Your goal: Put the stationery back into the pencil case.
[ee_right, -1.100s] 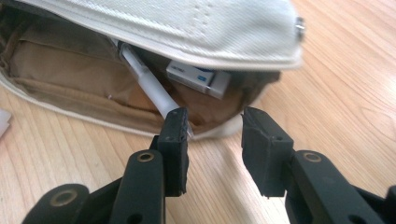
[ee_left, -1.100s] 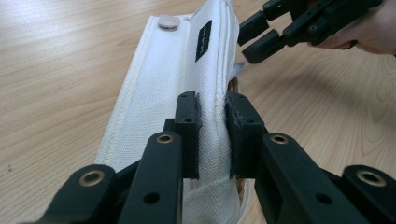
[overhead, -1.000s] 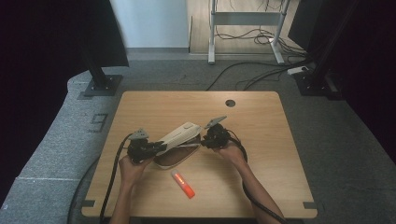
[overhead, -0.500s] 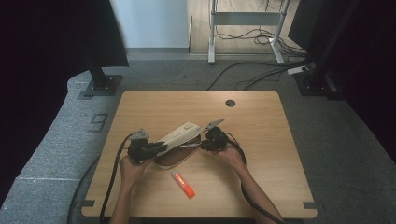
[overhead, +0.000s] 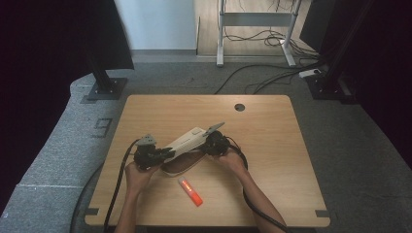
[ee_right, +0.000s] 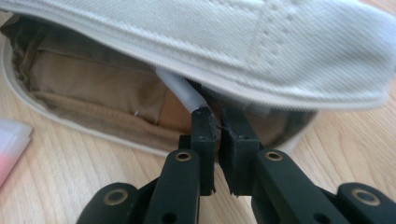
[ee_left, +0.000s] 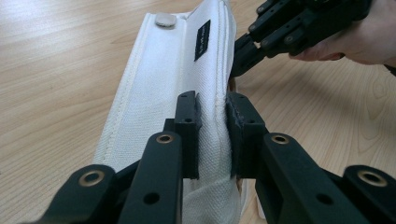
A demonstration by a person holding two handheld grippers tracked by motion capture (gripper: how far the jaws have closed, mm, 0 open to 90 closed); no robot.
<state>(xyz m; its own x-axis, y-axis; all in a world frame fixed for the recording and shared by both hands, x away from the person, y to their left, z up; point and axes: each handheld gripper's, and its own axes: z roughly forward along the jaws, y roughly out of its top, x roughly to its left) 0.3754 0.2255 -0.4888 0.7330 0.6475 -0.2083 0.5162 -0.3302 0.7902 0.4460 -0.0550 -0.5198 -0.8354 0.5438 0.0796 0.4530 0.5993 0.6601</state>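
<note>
right gripper (ee_right: 218,116) edged in, jaws just closed, perhaps gripping nothing | left gripper (ee_left: 212,109) clamps white pouch (ee_left: 163,93) flap, brown lining

Far half of table (overhead: 262,119) open; near side obstructed by white pouch (overhead: 187,141) and orange marker (overhead: 190,191) just beside it.

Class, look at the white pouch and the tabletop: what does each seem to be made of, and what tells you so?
The pouch looks like matte off-white woven canvas: visible twill weave, stitched seams, a metal-looking snap; its lining seems tan cloth. The table looks like wood or wood-look laminate, with a smooth, grain-patterned surface.
</note>
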